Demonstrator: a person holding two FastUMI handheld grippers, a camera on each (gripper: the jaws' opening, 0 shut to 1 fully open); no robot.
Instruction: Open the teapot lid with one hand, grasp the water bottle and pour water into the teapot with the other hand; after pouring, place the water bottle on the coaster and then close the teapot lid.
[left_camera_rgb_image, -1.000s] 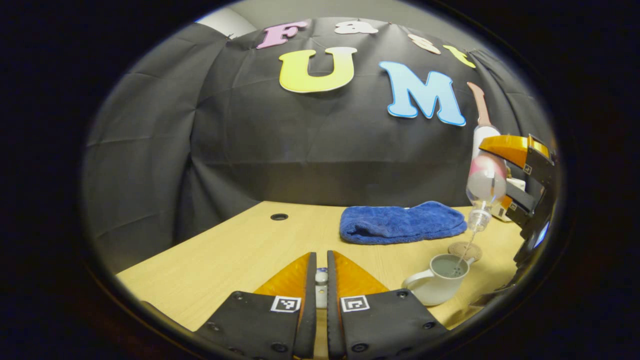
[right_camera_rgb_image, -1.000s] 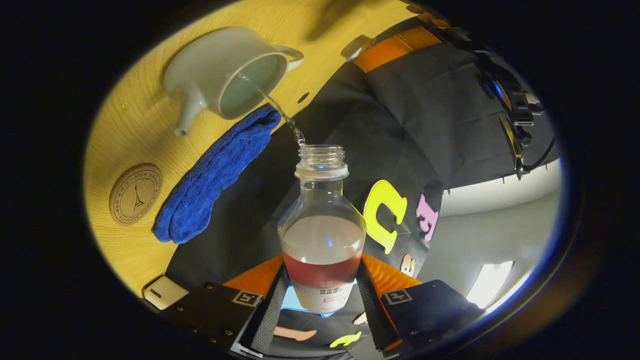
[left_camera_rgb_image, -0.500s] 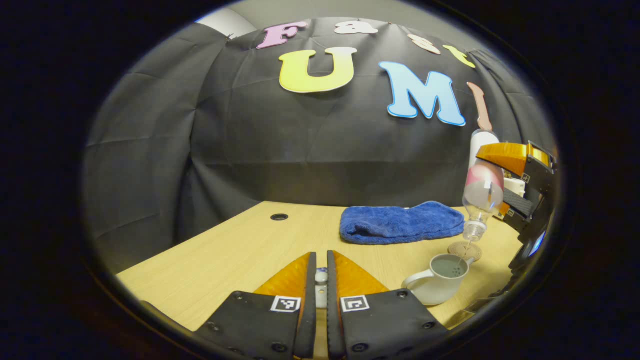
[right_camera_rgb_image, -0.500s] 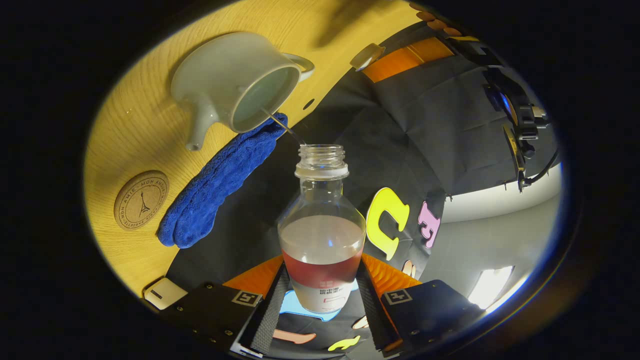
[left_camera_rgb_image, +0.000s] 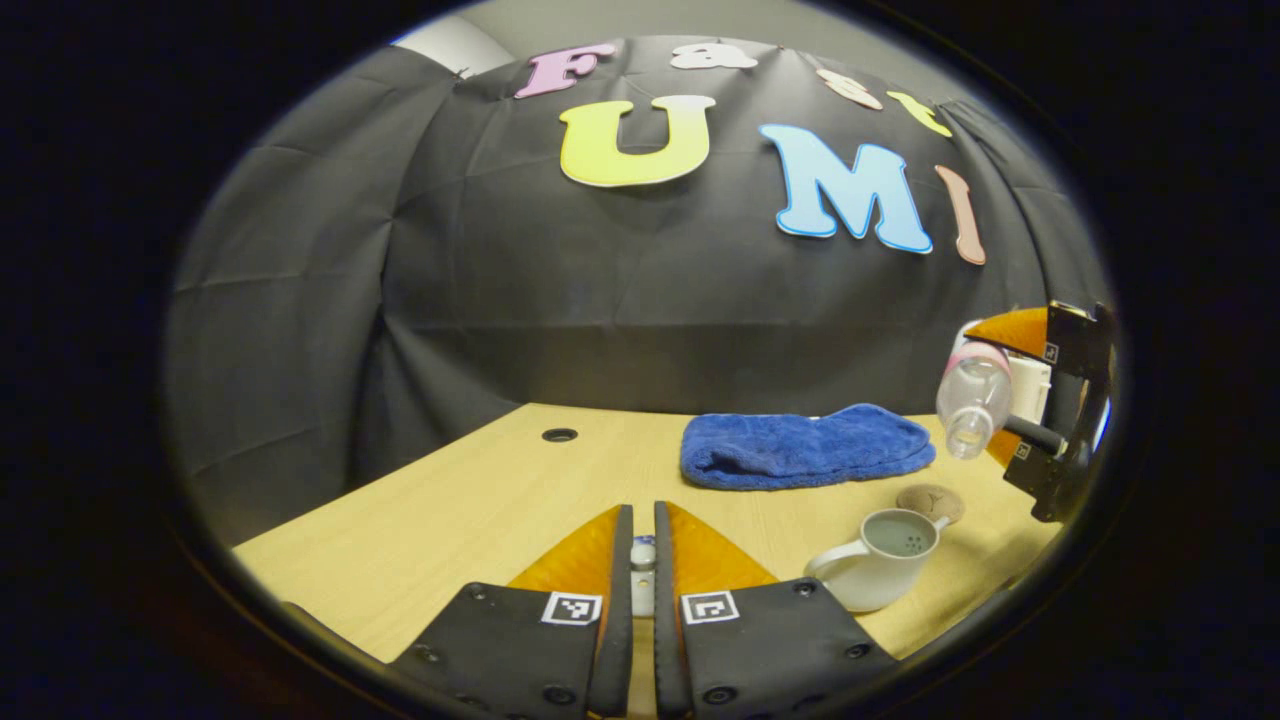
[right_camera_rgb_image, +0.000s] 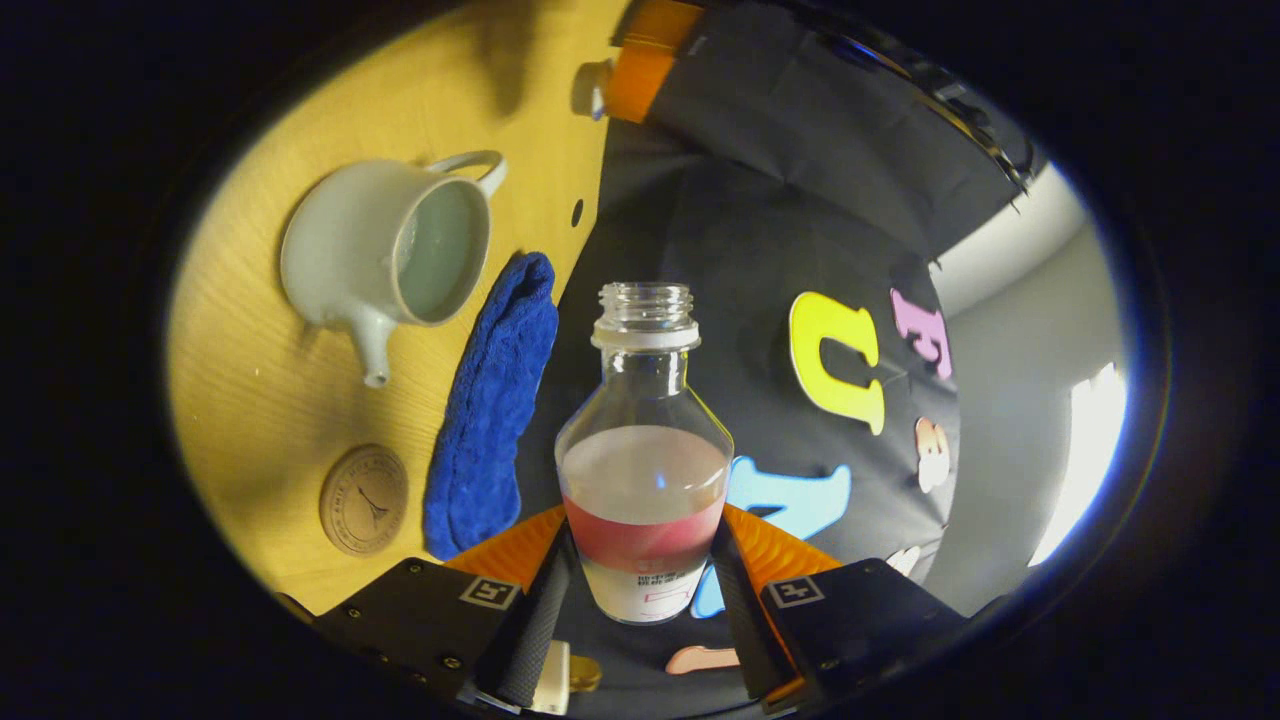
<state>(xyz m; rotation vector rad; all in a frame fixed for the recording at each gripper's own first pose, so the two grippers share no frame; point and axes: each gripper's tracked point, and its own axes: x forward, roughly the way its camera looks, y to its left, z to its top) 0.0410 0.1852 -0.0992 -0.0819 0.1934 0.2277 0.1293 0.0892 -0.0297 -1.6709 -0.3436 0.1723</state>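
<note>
Two fingers of the right gripper (right_camera_rgb_image: 640, 600) press on the bottle (right_camera_rgb_image: 643, 470), one on each side. The bottle is up in the air with no cap on, and some water sits inside it. In the left gripper view the bottle (left_camera_rgb_image: 972, 395) is tipped sideways, high above the coaster (left_camera_rgb_image: 929, 502). The left gripper (left_camera_rgb_image: 641, 585) is squeezed tight on the small white lid (left_camera_rgb_image: 642, 556), above the table (left_camera_rgb_image: 480, 500). The teapot (right_camera_rgb_image: 385, 260) stands open on the table with water in it. A blue towel (right_camera_rgb_image: 490, 410) lies behind the teapot. The round coaster (right_camera_rgb_image: 364, 500) lies near the teapot's spout.
</note>
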